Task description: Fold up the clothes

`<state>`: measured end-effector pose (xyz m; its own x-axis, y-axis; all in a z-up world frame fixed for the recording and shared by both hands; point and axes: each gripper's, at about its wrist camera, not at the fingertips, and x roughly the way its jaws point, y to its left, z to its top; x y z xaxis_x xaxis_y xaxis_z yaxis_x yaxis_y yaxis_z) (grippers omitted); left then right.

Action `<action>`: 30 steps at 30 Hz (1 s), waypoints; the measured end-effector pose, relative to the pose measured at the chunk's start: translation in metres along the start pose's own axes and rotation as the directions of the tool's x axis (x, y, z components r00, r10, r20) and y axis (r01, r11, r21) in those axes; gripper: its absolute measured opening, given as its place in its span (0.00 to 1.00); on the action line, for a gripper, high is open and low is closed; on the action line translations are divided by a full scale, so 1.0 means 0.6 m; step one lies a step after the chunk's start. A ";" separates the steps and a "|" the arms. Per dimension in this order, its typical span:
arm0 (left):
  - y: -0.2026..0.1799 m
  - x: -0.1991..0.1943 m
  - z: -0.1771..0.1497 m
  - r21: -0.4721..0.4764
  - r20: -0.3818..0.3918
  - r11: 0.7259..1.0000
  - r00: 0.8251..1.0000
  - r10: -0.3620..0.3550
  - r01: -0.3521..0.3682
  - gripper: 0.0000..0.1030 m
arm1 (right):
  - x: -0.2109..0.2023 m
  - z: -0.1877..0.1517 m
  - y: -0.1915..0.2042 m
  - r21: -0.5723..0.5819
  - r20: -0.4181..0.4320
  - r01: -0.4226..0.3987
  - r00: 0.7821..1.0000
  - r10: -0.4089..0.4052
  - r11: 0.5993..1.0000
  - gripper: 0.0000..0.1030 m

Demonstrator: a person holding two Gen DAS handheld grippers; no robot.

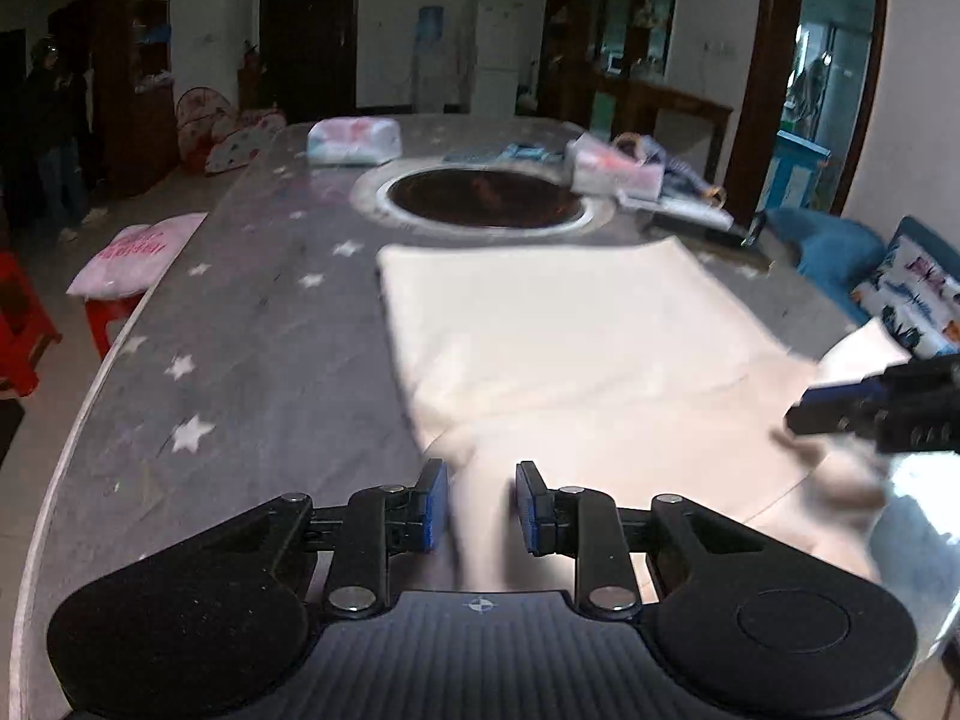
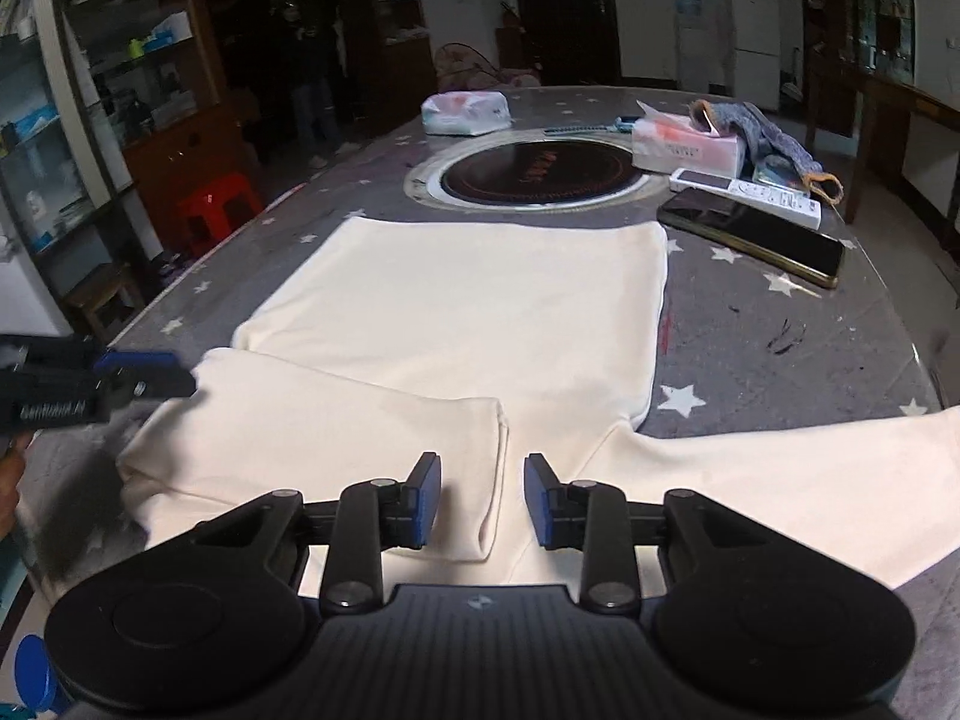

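Note:
A cream long-sleeved top [image 2: 480,312] lies flat on the grey star-patterned table [image 2: 780,360], its hem toward the far side. One sleeve [image 2: 336,438] is folded across the near part of the body; the other sleeve [image 2: 780,480] stretches out to the right. My right gripper [image 2: 483,498] hovers low over the folded sleeve's end, its blue pads apart and clear of the cloth. My left gripper [image 1: 483,504] stands over a blurred ridge of the cream top [image 1: 540,336], pads apart, not pressing. Each gripper shows in the other's view: the right gripper [image 1: 840,405] and the left gripper [image 2: 150,375].
Beyond the top a round black hob [image 2: 534,171] is set into the table. A phone [image 2: 750,234], a remote [image 2: 744,186], a tissue box [image 2: 690,147], a blue cloth bag [image 2: 774,138] and a tissue pack [image 2: 465,111] lie around it. A red stool [image 2: 216,204] stands left; a person [image 2: 306,60] stands far back.

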<state>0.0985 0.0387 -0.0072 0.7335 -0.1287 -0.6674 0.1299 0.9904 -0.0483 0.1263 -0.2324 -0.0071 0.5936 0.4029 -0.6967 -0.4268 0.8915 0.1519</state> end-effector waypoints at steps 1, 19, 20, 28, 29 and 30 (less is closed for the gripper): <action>0.004 0.005 -0.003 0.006 -0.008 1.000 1.000 0.013 -0.013 0.26 | 0.004 0.000 0.002 -0.005 -0.003 0.004 1.000 -0.004 1.000 0.29; 0.030 0.020 0.006 0.005 0.008 0.998 0.998 0.068 -0.068 0.30 | 0.035 0.005 0.011 -0.057 -0.025 0.040 0.999 -0.042 0.998 0.27; 0.035 0.017 0.006 -0.007 0.007 0.998 0.998 0.069 -0.069 0.30 | 0.033 0.005 0.011 -0.059 -0.021 0.043 0.999 -0.044 0.997 0.27; 0.015 0.010 0.016 0.009 0.020 0.997 0.996 0.083 -0.083 0.28 | 0.016 -0.005 0.013 -0.080 -0.007 0.051 0.999 -0.052 0.996 0.27; 0.008 0.007 0.019 0.018 0.024 0.997 0.997 0.078 -0.078 0.30 | 0.009 -0.005 0.009 -0.066 0.005 0.053 0.999 -0.053 0.996 0.27; 0.000 0.005 0.023 0.027 0.029 0.997 0.997 0.073 -0.073 0.37 | -0.001 -0.005 0.002 -0.054 0.018 0.057 0.998 -0.057 0.997 0.27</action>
<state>0.1098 0.0375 0.0010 0.7599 -0.0580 -0.6475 0.0935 0.9954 0.0206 0.1236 -0.2323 -0.0084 0.6292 0.3556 -0.6912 -0.4280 0.9008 0.0738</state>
